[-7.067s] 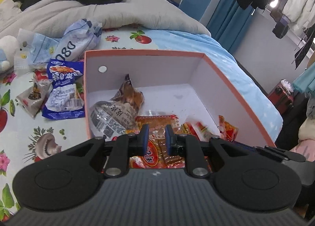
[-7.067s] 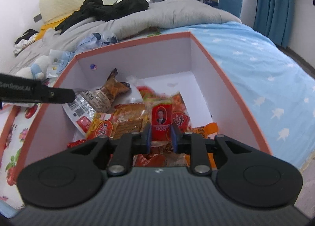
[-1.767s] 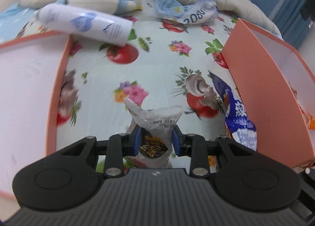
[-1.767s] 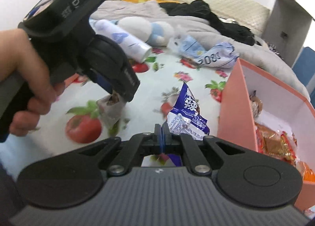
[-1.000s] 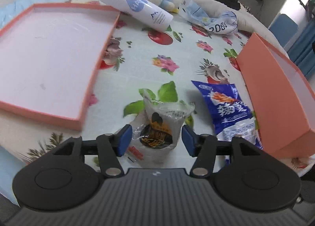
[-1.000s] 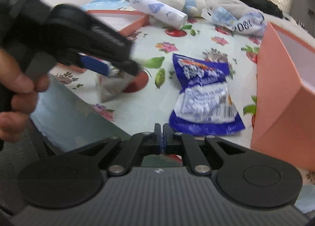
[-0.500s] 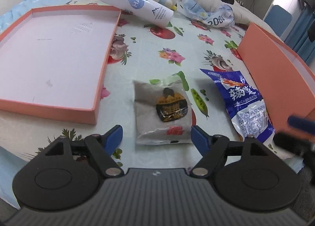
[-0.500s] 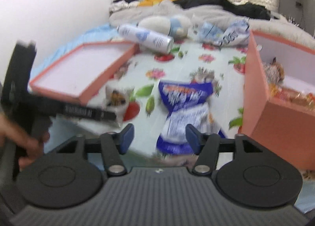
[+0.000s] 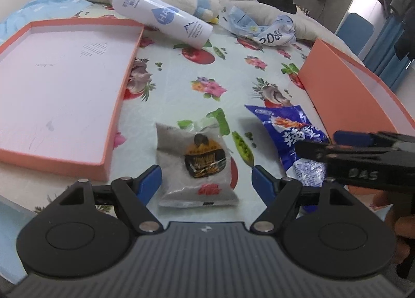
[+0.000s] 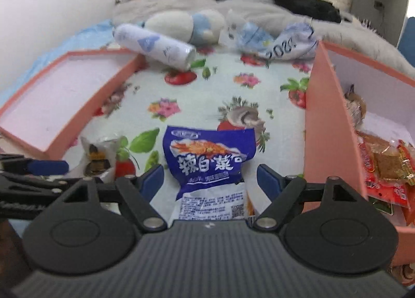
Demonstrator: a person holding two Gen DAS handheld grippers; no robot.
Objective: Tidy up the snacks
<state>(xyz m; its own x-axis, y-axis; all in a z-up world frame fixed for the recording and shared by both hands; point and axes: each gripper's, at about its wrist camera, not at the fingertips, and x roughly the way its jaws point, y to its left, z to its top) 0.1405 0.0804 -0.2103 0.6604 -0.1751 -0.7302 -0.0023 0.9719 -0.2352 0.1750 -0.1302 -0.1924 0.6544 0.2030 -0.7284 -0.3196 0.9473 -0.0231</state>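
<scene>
Near the bed's edge, spread left tongs [image 9: 206, 177] straddle a grey packet [image 9: 197, 168]; opening right tongs [image 10: 210, 177] half-hide a blue packet [image 10: 207, 160].

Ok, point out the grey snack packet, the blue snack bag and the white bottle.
grey snack packet [image 9: 199, 165], left wrist view, on its dark round label.
blue snack bag [image 10: 207, 160], right wrist view, on the white lettering of its blue upper half.
white bottle [image 9: 160, 16], left wrist view, on the middle of its body.
</scene>
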